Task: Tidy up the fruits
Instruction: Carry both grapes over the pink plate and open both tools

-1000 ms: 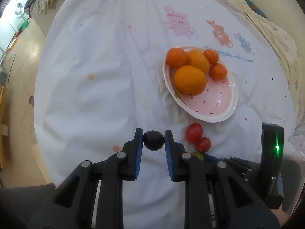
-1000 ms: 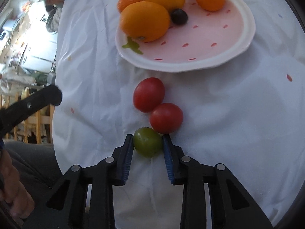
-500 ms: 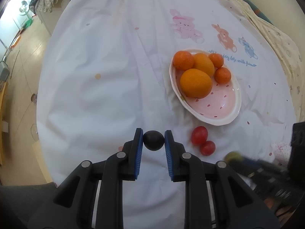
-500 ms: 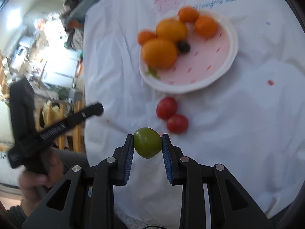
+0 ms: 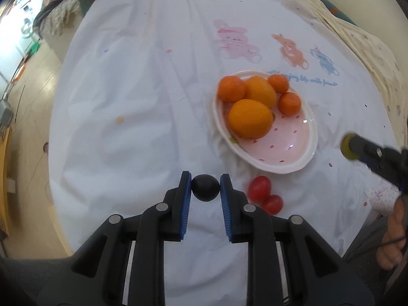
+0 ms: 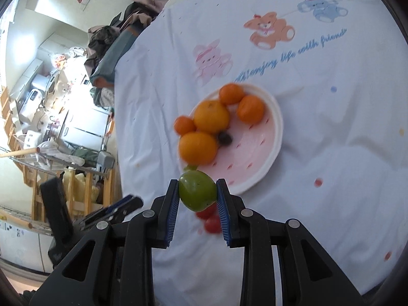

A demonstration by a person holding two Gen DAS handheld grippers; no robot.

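A white bear-print cloth (image 5: 132, 117) covers the tabletop, with a pink plate (image 5: 293, 150) holding five orange fruits (image 5: 249, 122) and one small dark fruit (image 6: 225, 137). Two red tomatoes (image 5: 259, 188) lie just beside the plate. The right claw (image 6: 196, 195) pinches a green tomato (image 6: 196, 190); the left claw (image 5: 205, 188) pinches a dark plum (image 5: 205, 187).

Five oranges (image 5: 249, 122) crowd one end of the pink plate (image 5: 298, 148); two red tomatoes (image 5: 265, 195) touch just beside it; a green tomato (image 6: 196, 193) and a dark plum (image 5: 205, 187) are held aloft.
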